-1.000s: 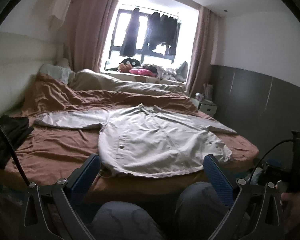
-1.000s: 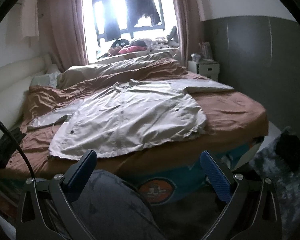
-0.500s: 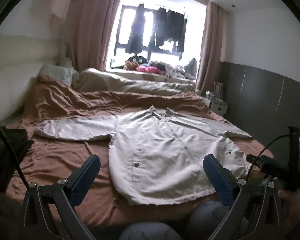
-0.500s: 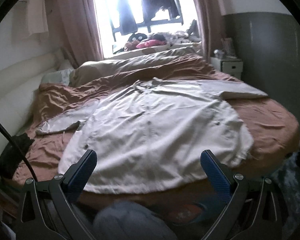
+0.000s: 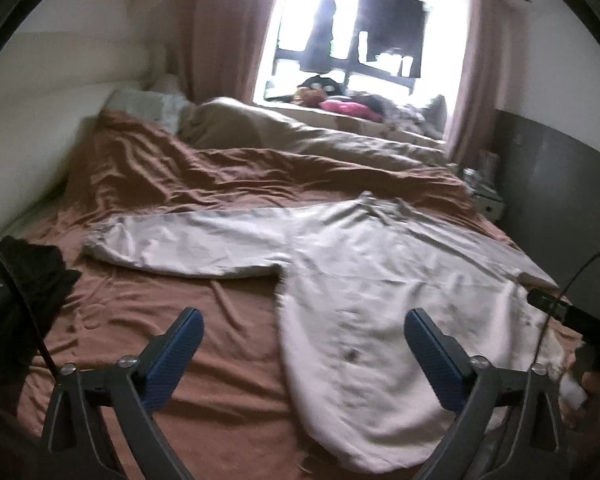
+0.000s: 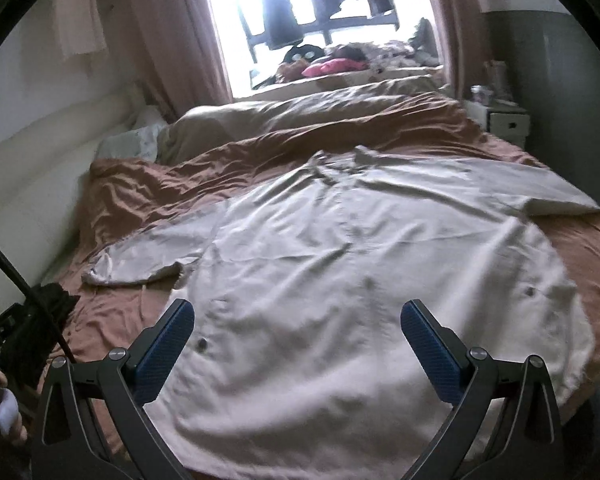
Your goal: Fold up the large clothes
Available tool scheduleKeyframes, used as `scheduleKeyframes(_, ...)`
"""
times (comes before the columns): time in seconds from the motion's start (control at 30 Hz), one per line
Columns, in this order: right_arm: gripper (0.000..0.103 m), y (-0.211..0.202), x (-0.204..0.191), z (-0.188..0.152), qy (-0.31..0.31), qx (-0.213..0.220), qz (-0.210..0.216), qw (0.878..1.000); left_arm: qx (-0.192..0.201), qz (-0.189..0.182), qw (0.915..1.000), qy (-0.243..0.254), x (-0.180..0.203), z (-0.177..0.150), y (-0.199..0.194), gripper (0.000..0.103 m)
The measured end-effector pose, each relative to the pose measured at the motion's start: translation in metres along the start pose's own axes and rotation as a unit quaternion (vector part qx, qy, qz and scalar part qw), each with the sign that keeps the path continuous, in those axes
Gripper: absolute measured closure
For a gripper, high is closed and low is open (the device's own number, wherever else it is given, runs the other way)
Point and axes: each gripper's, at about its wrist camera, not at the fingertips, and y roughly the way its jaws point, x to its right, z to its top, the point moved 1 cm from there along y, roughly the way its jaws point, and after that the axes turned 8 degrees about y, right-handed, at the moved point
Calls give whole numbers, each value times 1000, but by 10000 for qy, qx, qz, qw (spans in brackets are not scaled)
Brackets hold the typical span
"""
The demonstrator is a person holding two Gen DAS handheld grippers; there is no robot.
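A large pale beige shirt [image 5: 380, 280] lies spread flat, front up, on the brown bedspread [image 5: 200, 184], with both sleeves stretched out sideways. It also shows in the right wrist view [image 6: 340, 260]. My left gripper [image 5: 304, 344] is open and empty above the shirt's left hem side. My right gripper [image 6: 298, 334] is open and empty above the lower middle of the shirt. The left sleeve [image 5: 180, 244] points toward the headboard side.
A black garment [image 5: 28, 280] lies at the bed's left edge. A beige duvet [image 5: 300, 140] is bunched at the far side under the window. A white nightstand [image 6: 504, 120] stands at the right by the grey wall.
Both grippers have moved forward and over the bed, so the shirt now fills more of each view. The person's knees have dropped out of sight. Both stay open.
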Motion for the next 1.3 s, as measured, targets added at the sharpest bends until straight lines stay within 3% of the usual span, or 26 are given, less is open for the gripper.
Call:
scheduleKeyframes(0.3, 0, 98, -42, 33, 284, -338, 535, 9976, -392, 392, 9969, -560, -79, 13, 63, 11)
scheduleKeyframes(0.5, 0, 160, -65, 43, 310, -564, 712, 9954, -672, 673, 9919, -842, -137, 21, 104, 19)
scheduleKeyframes(0.73, 4, 235, -83, 55, 412, -1010, 763, 9911, -976, 886, 9822, -1338, -198, 21, 158, 19)
scheduleKeyframes(0.8, 11, 253, -88, 57, 428, -1118, 743, 9900, -1072, 926, 9786, -1489, -215, 17, 174, 22)
scheduleKeyframes(0.87, 25, 276, -93, 59, 523, -1309, 633, 9880, -1155, 972, 9750, -1634, -230, 13, 189, 25)
scheduleKeyframes(1.1, 34, 333, -112, 64, 541, -1593, 737, 9830, -1525, 1277, 9590, -2017, -286, -7, 246, 27)
scheduleKeyframes(1.2, 35, 359, -115, 57, 589, -1842, 699, 9786, -1711, 1581, 9500, -2081, -301, -17, 266, 42)
scheduleKeyframes(1.27, 44, 376, -118, 54, 619, -1971, 710, 9759, -1780, 1596, 9458, -2198, -310, -24, 283, 44)
scheduleKeyframes(1.3, 45, 383, -118, 53, 658, -2027, 731, 9743, -1816, 1669, 9445, -2172, -314, -25, 292, 52)
